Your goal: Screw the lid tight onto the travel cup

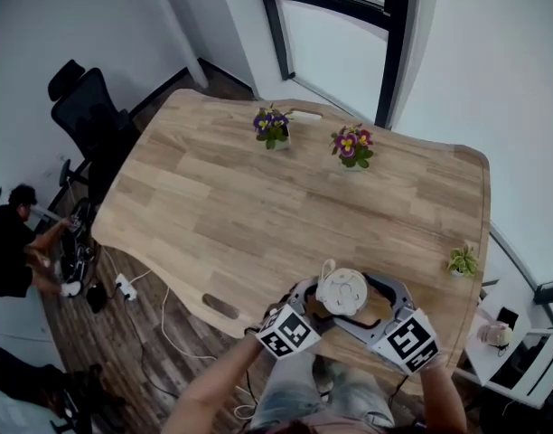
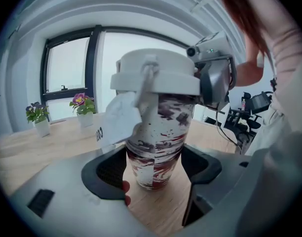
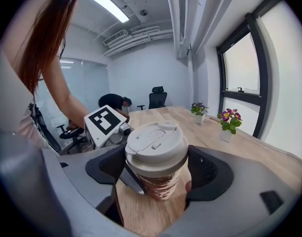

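At near edge of wooden table [image 1: 258,197], you are pinching travel cup [image 2: 153,152] by body with left gripper [image 2: 156,168]; your right gripper [image 3: 161,168] jaws are standing spread around white lid [image 3: 156,142] sitting on cup.

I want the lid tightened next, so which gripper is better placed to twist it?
Right, I'd say. The right gripper has its jaws either side of the lid, just needing to close and turn, while the left gripper is clamped low on the cup, holding it steady.
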The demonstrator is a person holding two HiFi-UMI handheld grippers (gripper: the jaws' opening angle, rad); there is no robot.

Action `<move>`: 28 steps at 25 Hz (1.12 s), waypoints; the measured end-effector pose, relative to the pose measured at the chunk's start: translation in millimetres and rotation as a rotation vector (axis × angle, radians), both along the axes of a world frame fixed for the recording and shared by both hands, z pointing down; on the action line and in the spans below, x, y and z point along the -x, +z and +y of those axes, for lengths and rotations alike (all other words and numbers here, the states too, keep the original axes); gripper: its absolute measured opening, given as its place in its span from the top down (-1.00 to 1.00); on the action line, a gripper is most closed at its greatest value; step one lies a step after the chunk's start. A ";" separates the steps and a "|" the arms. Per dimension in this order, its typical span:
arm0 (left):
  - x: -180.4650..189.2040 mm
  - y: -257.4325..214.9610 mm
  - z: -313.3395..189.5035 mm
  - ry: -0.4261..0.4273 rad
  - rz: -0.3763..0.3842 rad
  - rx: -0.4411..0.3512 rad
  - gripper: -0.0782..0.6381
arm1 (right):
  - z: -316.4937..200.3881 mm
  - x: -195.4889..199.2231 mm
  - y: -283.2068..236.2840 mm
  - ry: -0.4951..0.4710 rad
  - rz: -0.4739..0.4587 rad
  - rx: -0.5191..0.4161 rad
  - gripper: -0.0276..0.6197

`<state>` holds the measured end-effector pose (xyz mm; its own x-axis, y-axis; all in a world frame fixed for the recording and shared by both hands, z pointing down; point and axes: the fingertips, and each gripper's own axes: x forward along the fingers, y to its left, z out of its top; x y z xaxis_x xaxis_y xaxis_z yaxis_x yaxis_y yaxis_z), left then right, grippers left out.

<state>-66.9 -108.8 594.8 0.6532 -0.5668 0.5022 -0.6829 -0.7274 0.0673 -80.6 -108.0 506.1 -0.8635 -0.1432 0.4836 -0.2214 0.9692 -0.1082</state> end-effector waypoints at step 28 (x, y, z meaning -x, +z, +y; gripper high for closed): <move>-20.7 -2.2 -2.0 0.110 0.051 -0.038 -0.18 | -6.5 -14.3 -0.6 0.219 -0.005 -0.001 -0.23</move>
<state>-46.2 -110.8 592.7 0.7365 -0.5082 0.4464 -0.5952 -0.8005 0.0706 -66.3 -114.5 505.5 -0.8140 -0.3279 0.4795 -0.4258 0.8983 -0.1085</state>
